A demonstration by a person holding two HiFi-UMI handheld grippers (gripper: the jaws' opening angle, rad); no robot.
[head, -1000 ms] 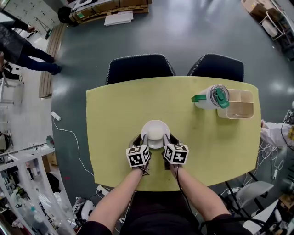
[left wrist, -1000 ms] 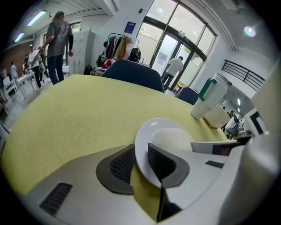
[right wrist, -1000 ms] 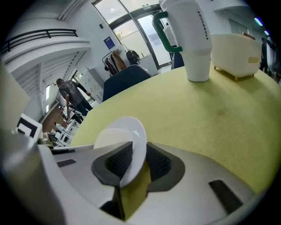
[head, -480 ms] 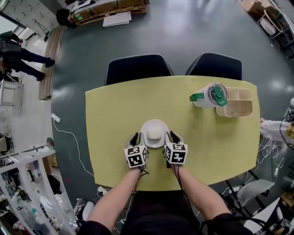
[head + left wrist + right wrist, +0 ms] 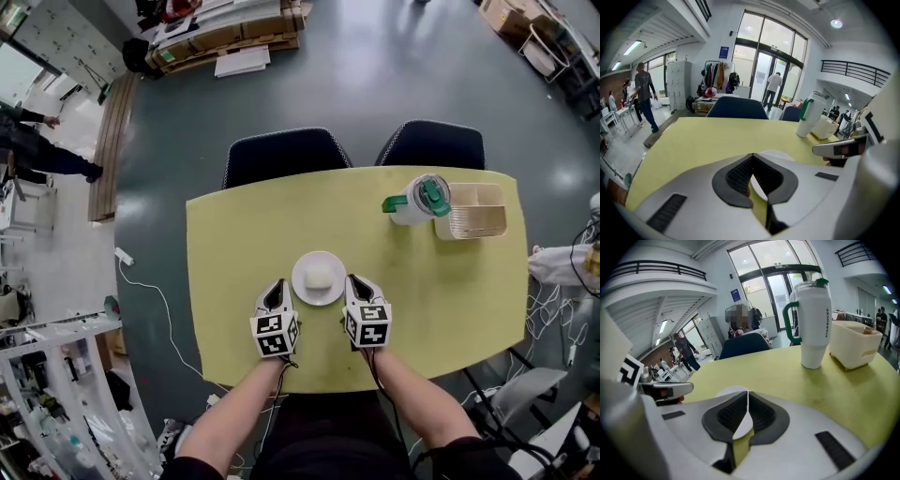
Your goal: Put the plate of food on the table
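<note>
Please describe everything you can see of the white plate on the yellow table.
The plate is small, round and white. It looks smooth like ceramic, though the material is not certain. It lies flat on the yellow table, near the person's edge. One pale, rounded piece of food sits at its centre. The left gripper and the right gripper flank it closely, both with jaws shut, and neither seems to hold its rim.

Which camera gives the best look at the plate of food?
The head view: the whole plate and the food on it show from above. Each gripper view catches only a sliver of rim behind its shut jaws.
</note>
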